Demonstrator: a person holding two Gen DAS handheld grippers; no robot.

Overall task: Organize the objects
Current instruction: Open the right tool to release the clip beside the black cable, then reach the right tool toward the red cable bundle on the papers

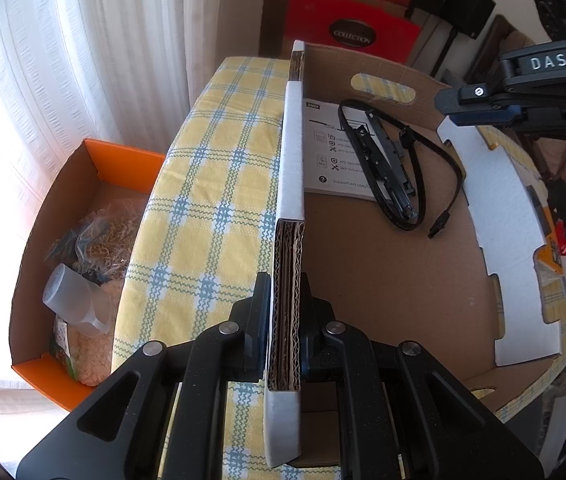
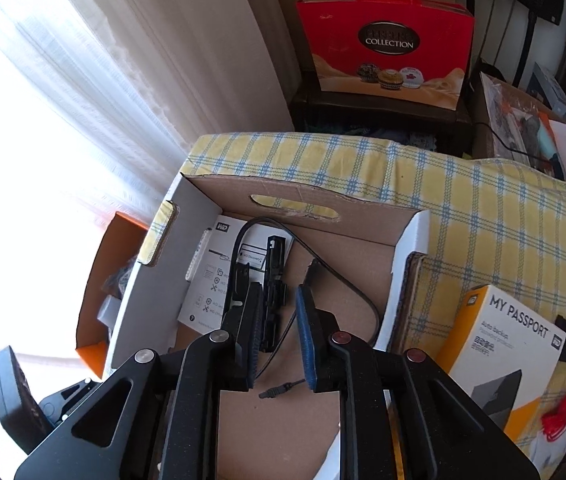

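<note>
Left wrist view: the left tongs [image 1: 285,320] pinch the left wall of the cardboard box [image 1: 289,184], which sits on the checked tabletop [image 1: 211,184]. Inside the box lie a leaflet [image 1: 323,148], a black cable [image 1: 435,168] and a black bracket [image 1: 387,160]. Right tongs [image 2: 279,336] hang spread above the bracket, gripping nothing. A yellow carton [image 2: 499,344] lies right of the box.

Left claw [image 1: 286,320] clamped; right claw [image 2: 279,336] parted, empty.
</note>
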